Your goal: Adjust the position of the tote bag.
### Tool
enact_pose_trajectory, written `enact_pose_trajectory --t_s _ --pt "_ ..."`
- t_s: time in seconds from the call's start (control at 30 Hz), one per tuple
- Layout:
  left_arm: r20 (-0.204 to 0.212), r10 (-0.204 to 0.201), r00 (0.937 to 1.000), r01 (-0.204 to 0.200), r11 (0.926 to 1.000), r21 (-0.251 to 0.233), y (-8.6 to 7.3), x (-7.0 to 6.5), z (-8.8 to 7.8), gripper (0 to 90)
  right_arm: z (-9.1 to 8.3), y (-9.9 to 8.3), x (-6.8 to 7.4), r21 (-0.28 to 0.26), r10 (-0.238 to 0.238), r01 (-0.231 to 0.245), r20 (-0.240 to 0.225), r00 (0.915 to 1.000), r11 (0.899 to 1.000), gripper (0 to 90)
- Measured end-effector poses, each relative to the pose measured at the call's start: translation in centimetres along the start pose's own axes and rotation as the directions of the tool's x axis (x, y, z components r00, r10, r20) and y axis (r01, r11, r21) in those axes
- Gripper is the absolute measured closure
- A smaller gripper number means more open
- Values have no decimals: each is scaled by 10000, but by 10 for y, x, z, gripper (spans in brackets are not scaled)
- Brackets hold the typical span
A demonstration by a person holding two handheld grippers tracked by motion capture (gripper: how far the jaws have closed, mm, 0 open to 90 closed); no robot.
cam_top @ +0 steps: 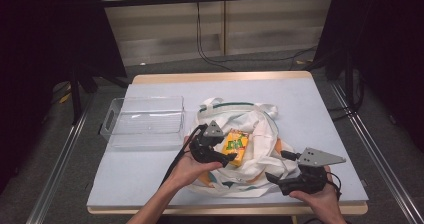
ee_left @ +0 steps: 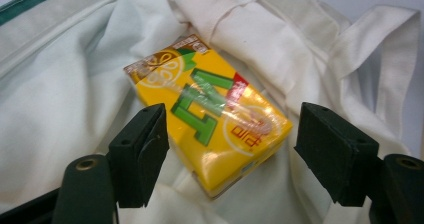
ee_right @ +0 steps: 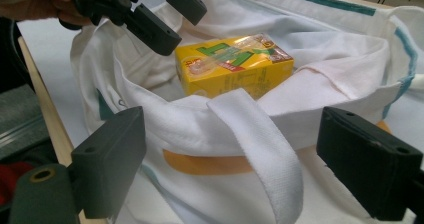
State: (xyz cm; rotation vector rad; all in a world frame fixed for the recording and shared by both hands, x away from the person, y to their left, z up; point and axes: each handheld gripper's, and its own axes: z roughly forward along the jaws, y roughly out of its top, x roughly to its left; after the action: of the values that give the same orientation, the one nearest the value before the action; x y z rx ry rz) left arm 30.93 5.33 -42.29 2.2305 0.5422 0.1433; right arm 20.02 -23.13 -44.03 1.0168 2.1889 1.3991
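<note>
A yellow juice carton (cam_top: 236, 145) with green lettering lies flat in the open mouth of a white tote bag (cam_top: 260, 129) with teal trim. In the left gripper view the carton (ee_left: 210, 109) sits between the two jaws of my left gripper (ee_left: 230, 134), which is open and touches neither side. That left gripper (cam_top: 222, 149) hovers at the carton's left side. My right gripper (ee_right: 230, 149) is open at the bag's near edge, with a white strap (ee_right: 265, 149) running between its jaws. Beyond it lie the carton (ee_right: 235, 64) and the left gripper (ee_right: 182, 24).
A clear plastic tray (cam_top: 145, 121) stands empty to the left of the bag on the pale mat (cam_top: 310, 109). The table's front edge (cam_top: 150, 210) is close under both hands. Black frame posts and cables stand beyond the far edge.
</note>
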Motion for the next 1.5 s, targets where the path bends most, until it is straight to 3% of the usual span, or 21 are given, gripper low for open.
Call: enact_pose_trajectory --t_s 0.13,0.23,0.37,0.43,0.5,0.53,0.57,0.6,0.73,0.8,0.9,1.03,1.13,1.2,1.3,1.5 --pt "-243 -467 9986 468 9989 34 3 -5 3 237 2 -1 0 -65 -34 33 -136 9999 10000 114" --pt "-618 -1019 9929 1036 9943 241 0 -5 9 233 2 -1 3 -14 -178 178 -172 9997 9998 108" --pt "-757 -1313 9884 1326 9911 129 -4 -5 15 196 6 -3 6 120 -312 315 -249 9992 9994 106" --pt "-563 -1375 9889 1387 9902 175 -4 -6 16 166 8 -3 7 225 -345 353 -312 9989 9991 102" --pt "-880 -1117 9898 1145 9931 270 -5 -10 17 156 9 -3 7 278 -412 421 -315 9987 9987 102" --pt "-1030 -942 9902 1001 9935 536 -5 -11 17 156 10 -3 6 277 -401 410 -327 9987 9988 101" --pt "-862 -1039 9908 1074 9935 366 -6 -11 20 156 9 -3 6 259 -364 372 -307 9989 9990 101" --pt "-876 -1070 9904 1121 9921 558 -7 -11 20 156 9 -3 6 232 -406 413 -296 9987 9989 101" --pt "-1186 -809 9896 878 9946 545 -8 -13 24 134 8 -4 6 276 -398 407 -315 9987 9988 101" --pt "-1541 -725 9854 806 9956 468 -8 -15 25 117 8 -4 6 266 -454 463 -317 9985 9986 101" --pt "-1683 -1157 9789 1184 9929 59 -10 -17 28 110 9 -4 6 253 -465 475 -362 9983 9986 101" --pt "-1915 -1411 9713 1433 9897 -23 -10 -19 28 113 9 -4 5 278 -474 484 -386 9981 9984 101" --pt "-2018 -1372 9698 1425 9897 122 -10 -22 27 109 9 -5 5 306 -422 433 -381 9984 9986 101" --pt "-1861 -1365 9730 1430 9895 220 -9 -22 26 104 9 -5 5 330 -459 471 -362 9983 9983 101" --pt "-1789 -1587 9710 1640 9863 150 -9 -21 27 90 10 -5 4 338 -456 468 -369 9983 9983 101" --pt "-2006 -1503 9681 1580 9872 232 -9 -19 33 80 10 -5 4 329 -449 461 -375 9983 9984 101"
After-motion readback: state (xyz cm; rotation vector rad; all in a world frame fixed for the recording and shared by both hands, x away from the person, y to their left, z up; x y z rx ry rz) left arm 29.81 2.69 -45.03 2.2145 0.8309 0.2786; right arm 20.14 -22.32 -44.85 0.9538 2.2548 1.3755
